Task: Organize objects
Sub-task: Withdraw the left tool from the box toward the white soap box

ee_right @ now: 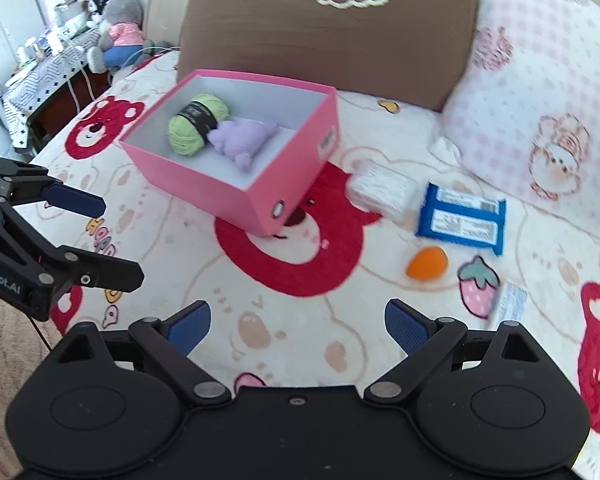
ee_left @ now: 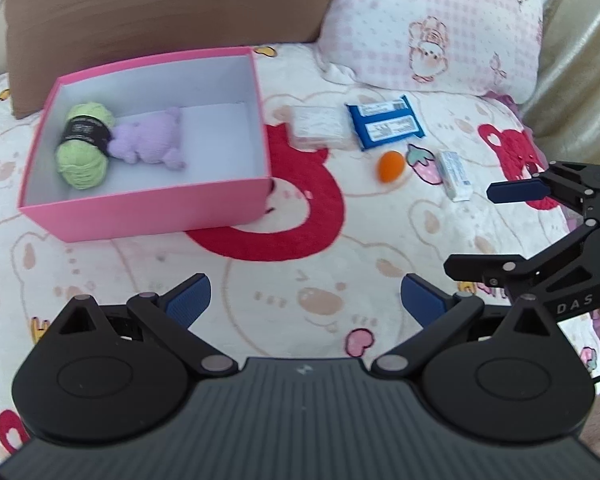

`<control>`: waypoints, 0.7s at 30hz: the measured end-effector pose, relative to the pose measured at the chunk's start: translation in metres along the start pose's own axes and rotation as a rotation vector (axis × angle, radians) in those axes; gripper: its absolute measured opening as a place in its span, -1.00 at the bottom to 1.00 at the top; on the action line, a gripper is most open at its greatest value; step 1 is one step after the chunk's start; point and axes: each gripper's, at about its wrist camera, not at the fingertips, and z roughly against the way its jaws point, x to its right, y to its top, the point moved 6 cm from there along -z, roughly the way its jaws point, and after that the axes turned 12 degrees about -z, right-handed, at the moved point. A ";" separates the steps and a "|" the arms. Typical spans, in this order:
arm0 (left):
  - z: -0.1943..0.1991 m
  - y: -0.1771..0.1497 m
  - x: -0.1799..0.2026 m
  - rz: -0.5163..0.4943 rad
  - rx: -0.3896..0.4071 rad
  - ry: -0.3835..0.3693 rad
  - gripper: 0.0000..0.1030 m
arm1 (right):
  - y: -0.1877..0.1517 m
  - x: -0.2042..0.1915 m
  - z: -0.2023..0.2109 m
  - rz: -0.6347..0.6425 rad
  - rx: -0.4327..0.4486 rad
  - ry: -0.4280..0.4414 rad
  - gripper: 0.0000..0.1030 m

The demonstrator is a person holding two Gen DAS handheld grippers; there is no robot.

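I have both the left gripper [ee_left: 305, 300] and right gripper [ee_right: 298, 326] spread wide, holding nothing. Open pink cardboard box [ee_left: 160, 210] far left holds green yarn ball [ee_left: 85, 146] touching lilac knitted toy [ee_left: 150, 140]; orange egg-shaped sponge [ee_left: 391, 165] lies right of it.

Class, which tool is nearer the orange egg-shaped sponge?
Right. The right tool, open, sits just beside the orange sponge; the left tool, open, is farther, across the bedspread.
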 end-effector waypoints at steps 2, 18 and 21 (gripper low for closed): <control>-0.005 0.003 0.006 -0.002 -0.008 -0.020 1.00 | -0.003 0.007 0.000 -0.012 -0.006 -0.009 0.87; -0.037 0.035 0.059 -0.104 -0.027 -0.075 0.98 | -0.029 0.074 0.003 -0.087 -0.011 -0.147 0.87; -0.042 0.037 0.067 -0.116 -0.037 -0.091 0.97 | -0.033 0.085 0.007 -0.082 0.005 -0.179 0.87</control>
